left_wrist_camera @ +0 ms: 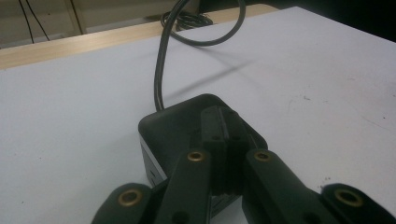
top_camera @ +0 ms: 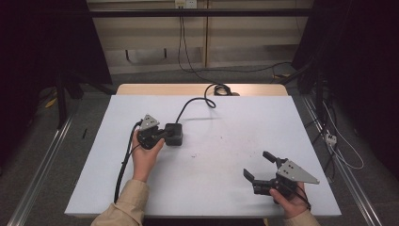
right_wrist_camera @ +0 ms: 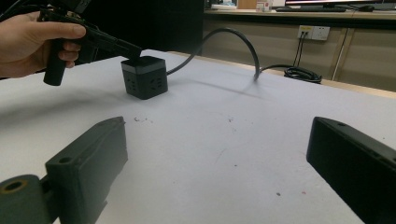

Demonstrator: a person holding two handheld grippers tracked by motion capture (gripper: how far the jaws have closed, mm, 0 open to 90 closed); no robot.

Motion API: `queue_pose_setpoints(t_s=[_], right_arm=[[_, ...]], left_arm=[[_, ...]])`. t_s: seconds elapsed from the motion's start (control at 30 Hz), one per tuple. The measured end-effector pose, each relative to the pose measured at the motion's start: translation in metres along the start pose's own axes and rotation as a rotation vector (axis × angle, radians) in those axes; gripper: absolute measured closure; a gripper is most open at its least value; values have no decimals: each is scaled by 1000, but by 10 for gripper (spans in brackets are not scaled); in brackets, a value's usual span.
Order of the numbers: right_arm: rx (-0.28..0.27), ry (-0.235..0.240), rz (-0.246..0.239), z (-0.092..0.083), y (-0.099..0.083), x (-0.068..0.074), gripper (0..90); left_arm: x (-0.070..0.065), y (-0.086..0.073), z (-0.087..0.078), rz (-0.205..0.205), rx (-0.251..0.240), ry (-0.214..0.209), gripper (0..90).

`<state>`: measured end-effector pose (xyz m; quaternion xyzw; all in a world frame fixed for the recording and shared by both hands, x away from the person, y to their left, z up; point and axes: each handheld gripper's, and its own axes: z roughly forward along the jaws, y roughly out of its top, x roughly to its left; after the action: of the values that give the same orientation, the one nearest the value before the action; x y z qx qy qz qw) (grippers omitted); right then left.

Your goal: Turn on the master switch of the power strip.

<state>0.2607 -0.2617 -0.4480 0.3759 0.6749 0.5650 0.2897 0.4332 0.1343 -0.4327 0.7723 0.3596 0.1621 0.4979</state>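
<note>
Resting on a white table top (top_camera: 221, 155), a black cube power strip (top_camera: 173, 134) sat left of centre, upright, sockets visible on its side faces in the right gripper view. Its thick black cord (top_camera: 195, 103) ran off the back, looped toward the far edge and ended in a coil (top_camera: 220, 89) on the bare wooden strip (top_camera: 160, 89) beyond the white sheet.

Left gripper (top_camera: 162, 135): jaws pressed together with no gap, tips lying on the top face of the cube; left gripper view showed them touching it (left_wrist_camera: 224, 140), not around it. Left hand (top_camera: 145, 155) held the handle, beige sleeve (top_camera: 123, 205) coming in from the bottom.

Right gripper (top_camera: 259, 165): jaws spread wide, nothing between them, near the front right corner of the table, well apart from the cube. Right hand (top_camera: 291, 200) was on the grip.

Surface was matte white, with small dark specks and scuffs near centre (top_camera: 200, 154). Room: grey floor, dark curtains (top_camera: 42, 42) on both sides, beige wall panel behind with a wall outlet (top_camera: 185, 4) and cables (top_camera: 235, 70) trailing down onto the floor. Metal rail (top_camera: 42, 160) ran along each side of the table
</note>
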Motion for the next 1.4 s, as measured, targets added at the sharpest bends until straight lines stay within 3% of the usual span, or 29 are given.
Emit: queue_pose_setpoints(t_s=[0.2, 0.27, 0.67, 0.73, 1.37, 1.4], right_arm=[[-1, -2, 2, 0, 0, 0, 45], [0, -2, 2, -1, 0, 0, 45], [-4, -3, 7, -2, 0, 0, 45], [-3, -2, 6, -1, 0, 0, 45], [-6, -9, 7, -2, 0, -1, 45], [-6, -9, 7, -2, 0, -1, 45]], left_arm=[[0, 0, 0, -16, -1, -1, 900], [-1, 1, 0, -2, 6, 6, 900], [-3, 2, 0, -13, 23, 19, 900], [-4, 3, 1, 4, 28, 29, 900], [-8, 5, 1, 29, 47, 54, 900], [-8, 4, 1, 10, 42, 49, 900]])
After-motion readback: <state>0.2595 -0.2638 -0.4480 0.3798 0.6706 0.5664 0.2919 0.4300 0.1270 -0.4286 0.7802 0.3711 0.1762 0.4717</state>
